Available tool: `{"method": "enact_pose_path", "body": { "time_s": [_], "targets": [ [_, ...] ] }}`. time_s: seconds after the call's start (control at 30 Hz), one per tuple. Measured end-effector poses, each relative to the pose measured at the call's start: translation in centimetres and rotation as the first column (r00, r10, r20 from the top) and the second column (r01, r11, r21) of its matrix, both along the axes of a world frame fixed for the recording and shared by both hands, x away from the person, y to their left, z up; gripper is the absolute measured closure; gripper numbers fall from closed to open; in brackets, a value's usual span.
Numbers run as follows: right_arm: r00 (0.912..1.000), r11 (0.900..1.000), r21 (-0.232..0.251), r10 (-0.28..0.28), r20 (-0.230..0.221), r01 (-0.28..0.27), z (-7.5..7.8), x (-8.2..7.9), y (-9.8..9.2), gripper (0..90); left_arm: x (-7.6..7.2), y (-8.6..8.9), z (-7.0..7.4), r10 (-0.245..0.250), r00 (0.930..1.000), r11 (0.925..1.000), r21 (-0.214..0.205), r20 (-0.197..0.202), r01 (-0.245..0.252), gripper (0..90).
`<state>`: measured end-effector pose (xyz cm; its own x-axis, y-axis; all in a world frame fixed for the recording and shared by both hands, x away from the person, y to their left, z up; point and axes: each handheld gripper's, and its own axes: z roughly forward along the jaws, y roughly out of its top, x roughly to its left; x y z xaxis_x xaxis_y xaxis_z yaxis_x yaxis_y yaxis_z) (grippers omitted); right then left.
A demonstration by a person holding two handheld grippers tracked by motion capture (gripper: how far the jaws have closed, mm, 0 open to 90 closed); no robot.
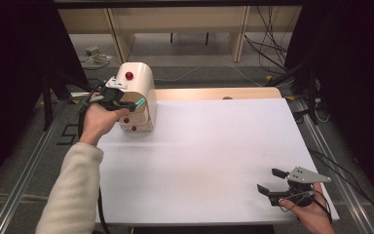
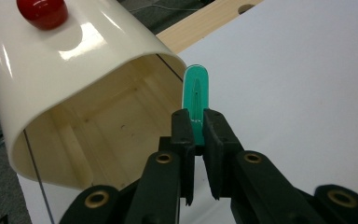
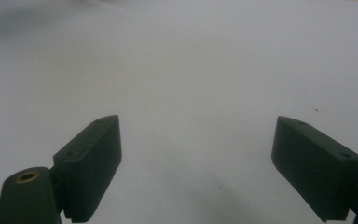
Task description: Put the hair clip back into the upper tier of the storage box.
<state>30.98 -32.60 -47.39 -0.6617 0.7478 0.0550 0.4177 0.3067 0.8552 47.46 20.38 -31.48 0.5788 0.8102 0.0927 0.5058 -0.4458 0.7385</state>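
Sitting at the far left corner of the white table (image 1: 204,156) is a cream, arch-topped box (image 1: 139,95), its open side facing the left gripper. Left gripper view is showing the inside: bare pale wooden floor and walls, nothing lying in it that I can make out. A red knob (image 2: 42,11) is sitting on the glossy curved top; in the high view two more red knobs (image 1: 129,124) are showing low on the box's front.

Left gripper (image 2: 196,126) is clamping its jaws together on a flat green tag with a rounded end (image 2: 196,93). The tag is standing up out of the jaws, just beside the right edge of the box's opening, not inside it. The person's left hand (image 1: 100,122) is holding that gripper right at the box.

Right gripper (image 1: 269,181) is hovering near the right front corner of the table, well apart from the box, jaws spread wide with nothing between them. Right hand (image 1: 311,209) is gripping it from below.

Beyond the table: a wooden strip (image 1: 219,93) along the far edge, loose cables (image 1: 268,48) on the floor, pale shelving (image 1: 175,24) behind.
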Motion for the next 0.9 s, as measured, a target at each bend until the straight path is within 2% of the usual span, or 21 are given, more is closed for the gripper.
{"method": "enact_pose_path", "body": {
  "time_s": [0.13, 0.27, 0.6, 0.9],
  "targets": [
    [1.0000, 1.0000, 0.000, -0.001, -0.001, 0.001, 0.0, 0.0, 0.0, 16.8, 0.1, 0.3, -0.1, 0.016, 0.9999, 0.9998, 0.010, -0.004, -0.016, 83.0],
    [1.0000, 1.0000, 0.000, -0.002, 0.000, 0.002, 0.0, 0.0, 0.0, 16.8, 0.3, 0.7, -0.2, 0.037, 0.9993, 0.9993, -0.003, -0.009, -0.037, 82.9],
    [1.0000, 1.0000, 0.002, -0.002, -0.001, 0.002, 0.0, 0.0, 0.0, 16.8, 1.1, 1.2, -0.6, 0.063, 0.9978, 0.9980, -0.001, -0.021, -0.063, 82.9],
    [1.0000, 1.0000, 0.002, -0.003, -0.002, 0.003, 0.0, 0.0, 0.0, 16.8, 1.6, 1.2, -0.8, 0.086, 0.9960, 0.9962, 0.019, -0.023, -0.085, 82.9]
  ]
}}
